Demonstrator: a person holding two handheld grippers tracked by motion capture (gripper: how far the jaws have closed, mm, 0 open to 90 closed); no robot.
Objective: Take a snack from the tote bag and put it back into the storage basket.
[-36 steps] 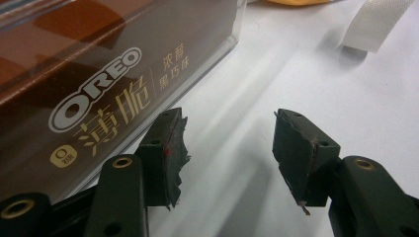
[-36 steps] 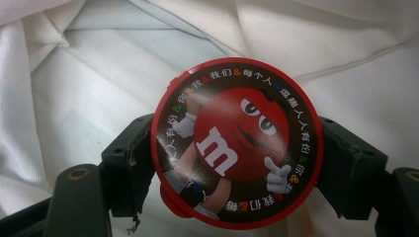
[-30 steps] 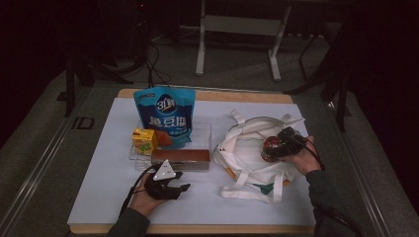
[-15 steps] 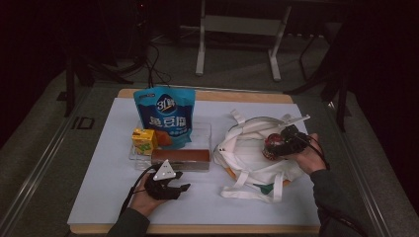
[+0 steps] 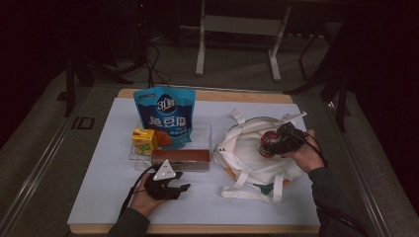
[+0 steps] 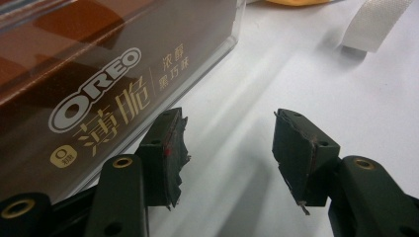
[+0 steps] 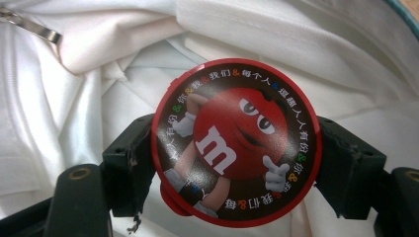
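While gripped, candy tub [image 7: 236, 143] lid faces camera

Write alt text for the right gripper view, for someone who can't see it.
The right gripper is clamped by its two black fingers on a round red M&M's candy container, whose lid shows a red cartoon candy character ringed by Chinese text. Crumpled white cloth of a tote bag lies behind it.

- The M&M's tub [image 7: 236, 143] shows its round lid; the body beneath is hidden, and both fingers' pads lie behind its rim.
- The Oreo box [image 6: 99, 79] is cut off at nine and twelve o'clock.
- The juice carton [image 5: 144, 140] print is too small to read.
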